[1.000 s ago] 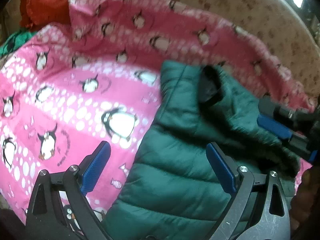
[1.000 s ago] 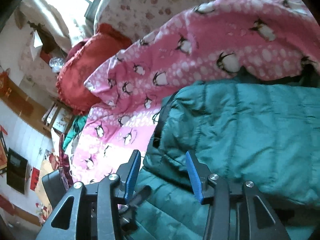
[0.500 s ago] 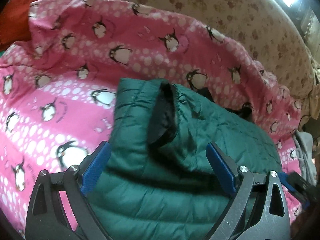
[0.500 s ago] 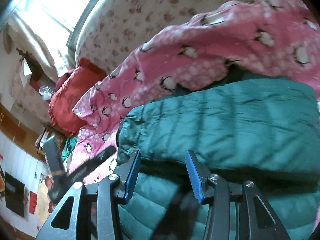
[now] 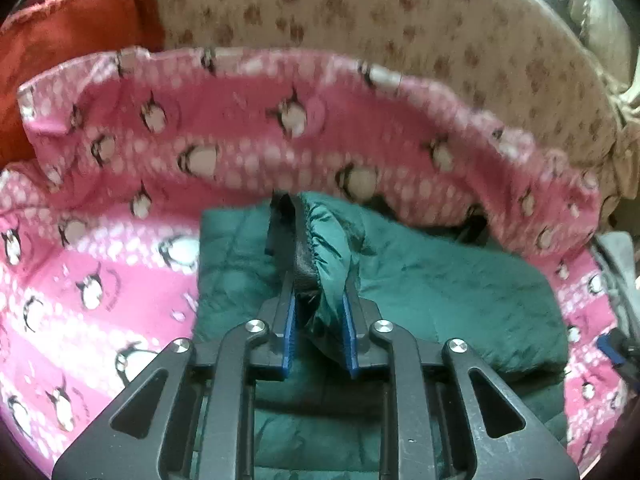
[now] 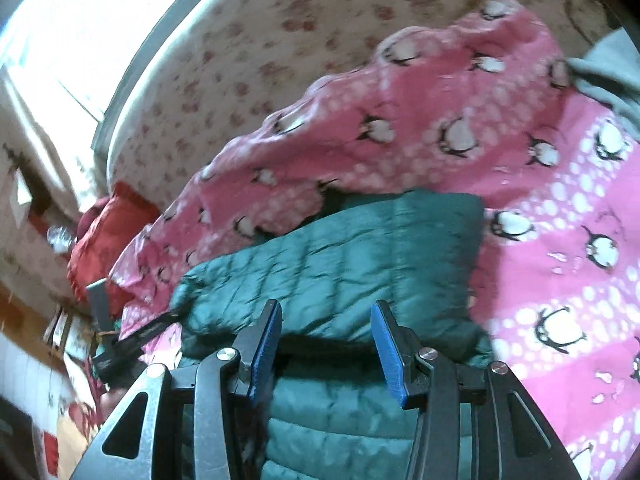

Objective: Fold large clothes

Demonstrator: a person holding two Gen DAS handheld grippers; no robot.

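A dark green quilted puffer jacket (image 5: 440, 288) lies folded on a pink penguin-print blanket (image 5: 120, 272). In the left wrist view my left gripper (image 5: 318, 292) is shut on the jacket's dark-lined collar edge, which bunches up between the blue pads. In the right wrist view the jacket (image 6: 340, 264) lies as a folded slab, and my right gripper (image 6: 326, 328) is open with its fingers over the jacket's near fold, holding nothing. The left gripper also shows at the left of the right wrist view (image 6: 120, 344).
The blanket (image 6: 560, 220) covers a bed with a beige floral sheet (image 5: 380, 20) behind it. A red cushion (image 5: 60, 40) lies at the back left. A grey cloth (image 6: 608, 64) lies at the right edge. A bright window is beyond the bed.
My left gripper has moved forward to the collar and shut on it. My right gripper has stayed open and shifted right along the folded jacket.
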